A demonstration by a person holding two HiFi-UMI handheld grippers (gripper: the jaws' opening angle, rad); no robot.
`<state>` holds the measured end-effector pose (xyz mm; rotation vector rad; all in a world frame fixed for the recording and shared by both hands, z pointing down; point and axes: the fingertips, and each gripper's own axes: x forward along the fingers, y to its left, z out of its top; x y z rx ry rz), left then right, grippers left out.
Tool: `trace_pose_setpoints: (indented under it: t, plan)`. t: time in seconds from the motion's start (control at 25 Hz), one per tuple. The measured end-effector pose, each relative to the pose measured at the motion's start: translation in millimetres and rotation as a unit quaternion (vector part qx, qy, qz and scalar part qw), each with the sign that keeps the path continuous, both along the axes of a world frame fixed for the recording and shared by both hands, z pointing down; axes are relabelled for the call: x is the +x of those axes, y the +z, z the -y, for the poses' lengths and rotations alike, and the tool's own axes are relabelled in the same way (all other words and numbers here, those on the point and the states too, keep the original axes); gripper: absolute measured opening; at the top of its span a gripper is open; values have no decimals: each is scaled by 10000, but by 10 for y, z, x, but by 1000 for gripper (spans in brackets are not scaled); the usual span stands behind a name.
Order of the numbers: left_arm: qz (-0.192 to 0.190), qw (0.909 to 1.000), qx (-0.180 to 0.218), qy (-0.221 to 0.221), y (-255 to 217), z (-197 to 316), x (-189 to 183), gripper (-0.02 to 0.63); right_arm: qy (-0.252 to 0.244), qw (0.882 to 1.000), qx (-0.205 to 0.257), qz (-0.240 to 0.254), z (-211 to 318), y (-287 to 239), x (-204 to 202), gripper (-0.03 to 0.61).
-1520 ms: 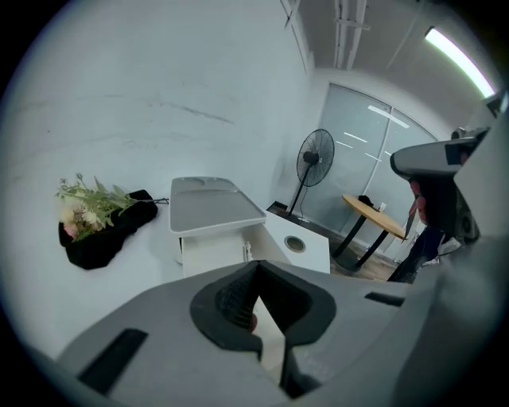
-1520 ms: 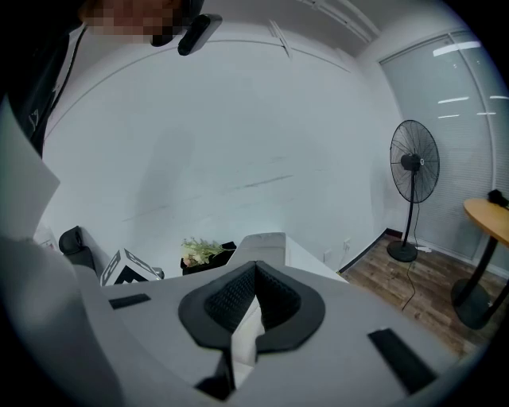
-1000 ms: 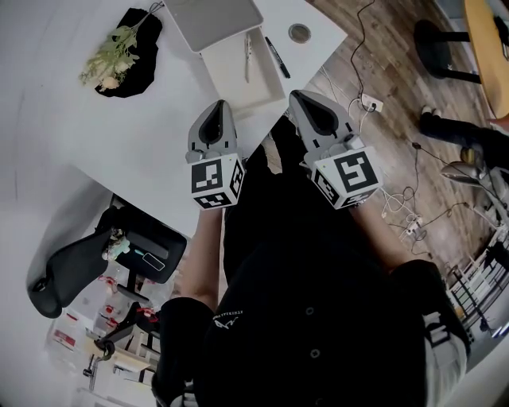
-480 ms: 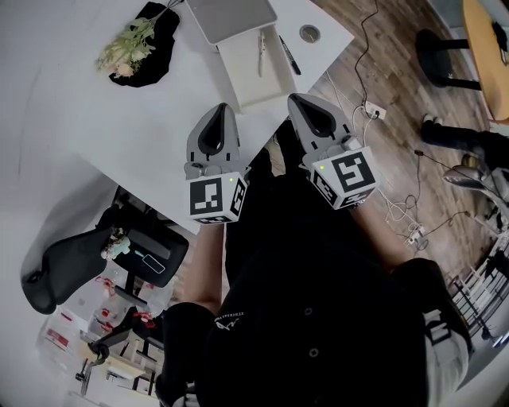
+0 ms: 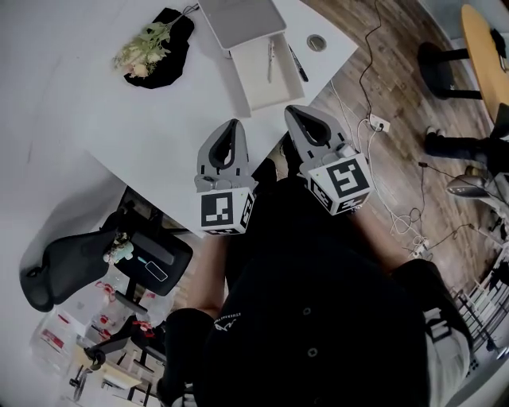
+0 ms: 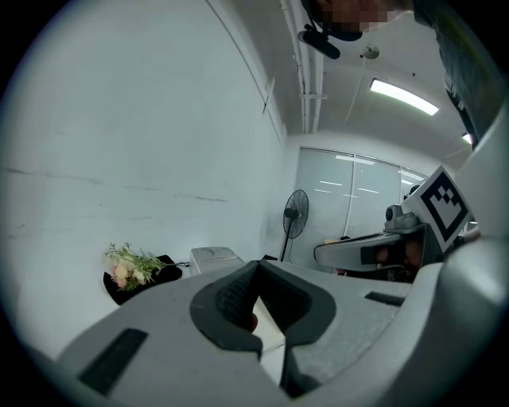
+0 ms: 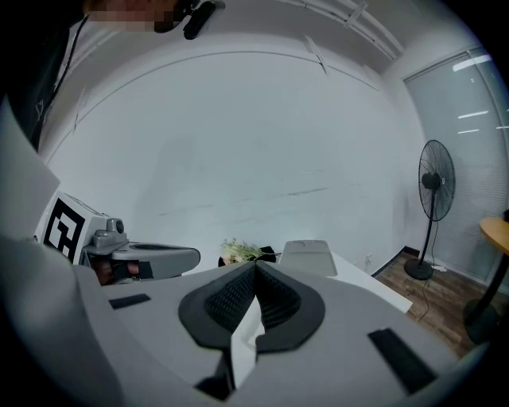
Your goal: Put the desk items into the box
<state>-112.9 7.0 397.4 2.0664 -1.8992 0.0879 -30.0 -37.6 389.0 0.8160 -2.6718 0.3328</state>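
Observation:
A shallow cream box [image 5: 256,78] lies open on the white desk [image 5: 95,119], with a silver pen [image 5: 270,60] inside it. Its grey lid [image 5: 242,20] lies just beyond, also seen as the lid [image 7: 308,256] and the lid [image 6: 213,258]. A black marker [image 5: 297,63] and a small round disc [image 5: 316,41] lie right of the box. My left gripper [image 5: 234,124] and right gripper [image 5: 296,110] hover side by side at the desk's near edge, short of the box. Both are shut with nothing between the jaws, as the left gripper [image 6: 256,266] and right gripper [image 7: 254,269] show.
A flower bunch on black cloth [image 5: 149,49] lies left of the box. A black office chair [image 5: 79,262] stands below the desk's left side. Cables and a socket [image 5: 380,124] lie on the wood floor at right. A standing fan [image 7: 432,191] is beyond the desk.
The head view has shifted, so the desk items sit further right in the picture. Both grippers stay shut and have drifted slightly, the left one to the right.

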Motion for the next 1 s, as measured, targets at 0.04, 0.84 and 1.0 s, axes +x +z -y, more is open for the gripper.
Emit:
trace_pose_setpoints:
  t: [0.04, 0.84, 1.0]
  plan:
    - [43, 10000, 42, -12, -28, -19, -7, 8, -19, 10000, 32, 8, -16, -21, -15, -2]
    - [449, 9915, 1175, -331, -1253, -251, -156, 8, -224, 9918, 1008, 758, -94, -1040, -130, -2]
    - [609, 9887, 1314, -381, -1411, -258, -134, 8, -83, 9893, 1182, 849, -36, -1222, -11, -2]
